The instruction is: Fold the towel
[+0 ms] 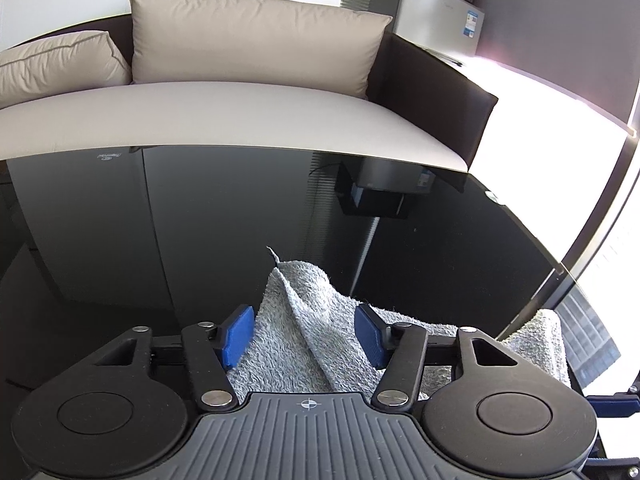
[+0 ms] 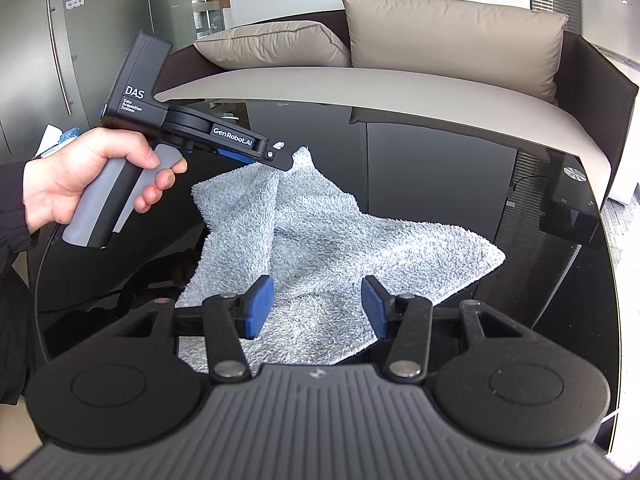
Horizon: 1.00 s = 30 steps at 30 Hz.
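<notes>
Towel (image 2: pixel 332 236): grey terry cloth, lying rumpled on the black glass table (image 2: pixel 460 184); one part is raised into a peak at the far left, the rest spreads flat toward the right and the near edge.
Handling: judged light, soft and limp; it will sag and drape from any pinch and has no stiffness to hold a crease. The pile looks grippy, but the glass under it is likely slick, so the cloth may slide when dragged.
Where to hold: corners and hems; the flat near edge between the right pads looks the easiest to pinch.
Left gripper (image 1: pixel 304 334): jaws spread wide, the raised fold of towel lying between them, not pinched. From the right wrist view it sits at the peak; whether the cloth rests on a finger I cannot tell.
Right gripper (image 2: pixel 318 306): jaws spread apart, low over the near part of the towel, nothing clamped.
Left hand (image 2: pixel 80 176): wrapped round the grey handle.
Surroundings: sofa (image 1: pixel 224 116) with beige cushions just beyond the table; small fridge (image 1: pixel 440 20) with a microwave on top, well apart.
Obstructions: none on the glass near the towel; the two grippers are near each other and could collide.
</notes>
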Motion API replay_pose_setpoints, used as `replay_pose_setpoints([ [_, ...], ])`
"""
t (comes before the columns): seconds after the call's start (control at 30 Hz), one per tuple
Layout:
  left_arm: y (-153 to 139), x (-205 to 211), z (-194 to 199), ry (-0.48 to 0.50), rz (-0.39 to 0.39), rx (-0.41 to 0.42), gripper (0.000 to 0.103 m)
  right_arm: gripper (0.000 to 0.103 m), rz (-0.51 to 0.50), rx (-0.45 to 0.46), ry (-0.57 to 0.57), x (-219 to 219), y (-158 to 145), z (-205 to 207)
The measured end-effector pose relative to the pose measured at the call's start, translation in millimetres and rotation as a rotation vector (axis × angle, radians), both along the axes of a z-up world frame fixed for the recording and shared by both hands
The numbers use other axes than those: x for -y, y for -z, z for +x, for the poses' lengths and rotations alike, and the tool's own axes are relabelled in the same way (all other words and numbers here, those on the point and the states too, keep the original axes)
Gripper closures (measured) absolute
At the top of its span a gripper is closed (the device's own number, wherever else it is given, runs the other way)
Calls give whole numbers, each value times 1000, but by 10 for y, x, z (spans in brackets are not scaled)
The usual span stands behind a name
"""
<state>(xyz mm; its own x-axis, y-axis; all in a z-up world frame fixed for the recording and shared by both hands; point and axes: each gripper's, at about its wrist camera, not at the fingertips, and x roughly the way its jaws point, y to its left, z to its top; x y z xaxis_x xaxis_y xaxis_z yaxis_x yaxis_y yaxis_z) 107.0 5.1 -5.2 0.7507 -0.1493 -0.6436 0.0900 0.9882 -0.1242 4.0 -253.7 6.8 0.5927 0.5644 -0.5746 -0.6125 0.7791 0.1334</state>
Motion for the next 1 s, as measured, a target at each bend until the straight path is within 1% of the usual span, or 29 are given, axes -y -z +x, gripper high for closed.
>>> replay_pose_setpoints([
  [0.07,12,8,30,3,8,-3,69,52,-3,2,3,-1,1,6],
  [0.1,20,10,42,3,13,-6,72,52,-4,4,6,3,0,7],
  [0.17,13,11,41,2,17,-2,86,52,-1,5,10,10,-5,7],
  [0.23,1,11,35,1,20,3,92,52,3,7,19,23,-12,8],
  [0.37,-43,6,6,-2,22,19,93,52,5,21,47,38,-10,29],
  [0.43,-58,-4,-8,-3,20,20,91,52,10,32,73,56,-10,52],
  [0.57,-67,-34,-19,-10,20,15,91,52,16,58,134,69,-15,135],
  [0.67,-83,-33,-40,-6,25,22,95,52,13,66,191,72,-5,242],
  [0.9,-185,-72,-147,-2,33,47,97,52,-9,23,325,155,116,513],
  [1.0,-232,-120,-229,-10,44,58,97,52,-42,12,348,161,154,548],
])
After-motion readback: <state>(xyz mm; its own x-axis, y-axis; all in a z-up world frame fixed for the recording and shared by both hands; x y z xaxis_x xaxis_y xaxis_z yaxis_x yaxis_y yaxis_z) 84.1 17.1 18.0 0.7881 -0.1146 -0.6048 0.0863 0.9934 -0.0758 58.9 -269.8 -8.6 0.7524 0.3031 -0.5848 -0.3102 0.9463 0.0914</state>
